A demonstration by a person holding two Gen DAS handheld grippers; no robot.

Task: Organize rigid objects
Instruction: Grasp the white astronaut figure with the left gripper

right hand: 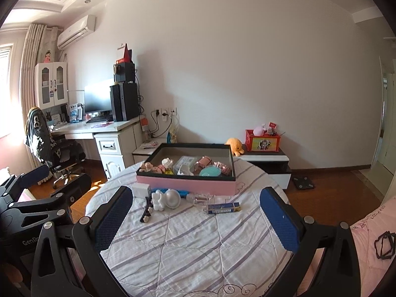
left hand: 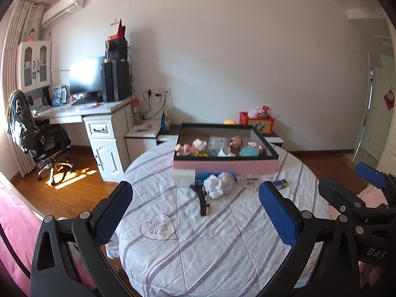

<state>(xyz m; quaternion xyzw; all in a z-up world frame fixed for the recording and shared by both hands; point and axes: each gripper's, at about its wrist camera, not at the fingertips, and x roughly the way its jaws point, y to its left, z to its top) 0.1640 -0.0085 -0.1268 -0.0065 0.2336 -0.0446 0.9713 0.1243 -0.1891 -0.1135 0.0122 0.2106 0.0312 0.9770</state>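
Observation:
A pink box (left hand: 225, 167) (right hand: 185, 184) with a dark rim stands at the far side of the round table and holds several small items. In front of it lie a white charger block (left hand: 184, 177) (right hand: 141, 190), a white figurine with a round mirror (left hand: 219, 184) (right hand: 167, 199), a black hair clip (left hand: 201, 199) (right hand: 146, 212), a clear bottle (left hand: 248, 180) (right hand: 200, 199) and a blue tube (left hand: 281, 184) (right hand: 224, 208). My left gripper (left hand: 195, 212) is open and empty, well short of them. My right gripper (right hand: 195, 219) is open and empty, near the tube.
The table wears a white striped cloth (left hand: 210, 247) (right hand: 198, 252) with a clear heart-shaped piece (left hand: 159, 227) on it. A desk (left hand: 99, 113) with monitor and chair stands left. A low cabinet (right hand: 267, 163) is behind the table. Pink bedding (right hand: 371, 235) lies right.

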